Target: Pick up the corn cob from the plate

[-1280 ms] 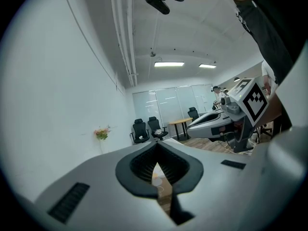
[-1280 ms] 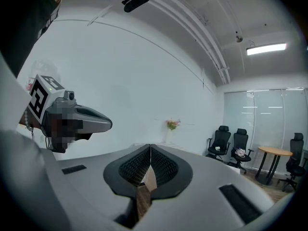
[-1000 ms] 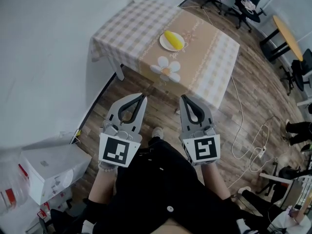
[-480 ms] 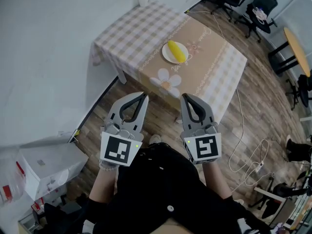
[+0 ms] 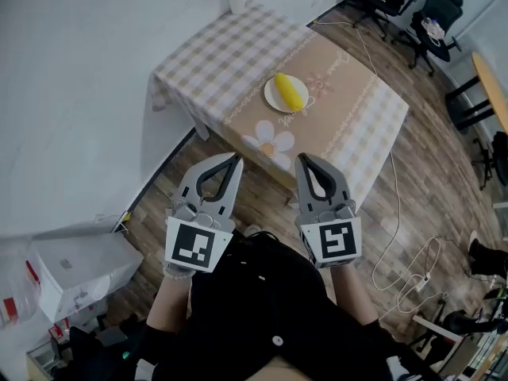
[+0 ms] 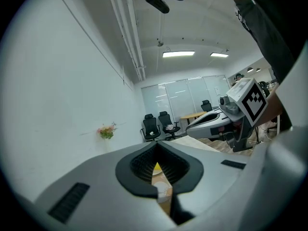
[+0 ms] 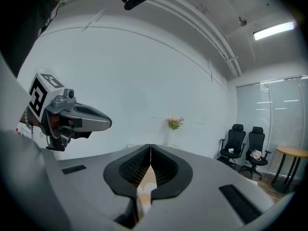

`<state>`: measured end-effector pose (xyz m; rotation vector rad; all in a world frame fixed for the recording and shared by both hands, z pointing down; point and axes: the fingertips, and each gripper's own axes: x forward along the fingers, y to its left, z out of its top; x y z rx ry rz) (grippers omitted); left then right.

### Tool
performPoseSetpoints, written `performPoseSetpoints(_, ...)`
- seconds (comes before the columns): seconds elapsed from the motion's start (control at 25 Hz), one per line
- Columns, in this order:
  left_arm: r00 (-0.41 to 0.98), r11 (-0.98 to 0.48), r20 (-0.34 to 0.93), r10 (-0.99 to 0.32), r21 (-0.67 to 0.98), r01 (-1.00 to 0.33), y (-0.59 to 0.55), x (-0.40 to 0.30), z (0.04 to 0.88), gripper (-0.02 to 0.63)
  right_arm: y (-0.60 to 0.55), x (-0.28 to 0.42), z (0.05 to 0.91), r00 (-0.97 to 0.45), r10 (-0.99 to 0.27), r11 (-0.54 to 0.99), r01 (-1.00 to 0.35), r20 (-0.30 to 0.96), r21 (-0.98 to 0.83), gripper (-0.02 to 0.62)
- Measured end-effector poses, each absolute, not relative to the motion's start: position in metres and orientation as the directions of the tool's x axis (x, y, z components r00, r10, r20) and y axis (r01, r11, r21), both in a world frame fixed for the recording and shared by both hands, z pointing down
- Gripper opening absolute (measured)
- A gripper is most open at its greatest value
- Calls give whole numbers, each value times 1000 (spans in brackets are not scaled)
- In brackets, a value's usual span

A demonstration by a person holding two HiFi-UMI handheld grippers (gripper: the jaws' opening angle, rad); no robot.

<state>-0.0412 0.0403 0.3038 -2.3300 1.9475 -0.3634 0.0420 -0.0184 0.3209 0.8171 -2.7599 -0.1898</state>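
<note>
Barely begun: the one yellow corn cob (image 5: 290, 91) lies untouched on the single round white plate (image 5: 272, 96), upper centre of the frame, on the one checked-cloth desk (image 5: 230, 42). Two tools, the left tool (image 5: 235, 157) and the right tool (image 5: 301, 159), are clenched empty at lower centre, well apart from it; reaching, grasping and lifting remain

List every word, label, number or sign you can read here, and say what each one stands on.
Nothing here can be read as text.
Beige and checked tablecloth: a cursive line beside the white plate, too small to read.
White box on the floor: a red label, blurred.
Left marker cube and right marker cube: black-and-white square patterns, no letters or numbers.
</note>
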Motion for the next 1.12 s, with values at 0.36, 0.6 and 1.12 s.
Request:
performPoseSetpoints(0.36,197,-227,147,-969,-225,-947,20,-31,305,5,-34,58,327,-792,-572,820,-547,212,168,40)
performPoseSetpoints(0.6,230,-262,158,-960,-231,-937,2,-28,307,5,-46,71,330,-765,-610,793,-589,209,158,40)
performPoseSetpoints(1.12,331,-360,152,-931,-248,-899,-68,-38,307,5,-97,80,334,-673,-706,707,-690,221,158,40)
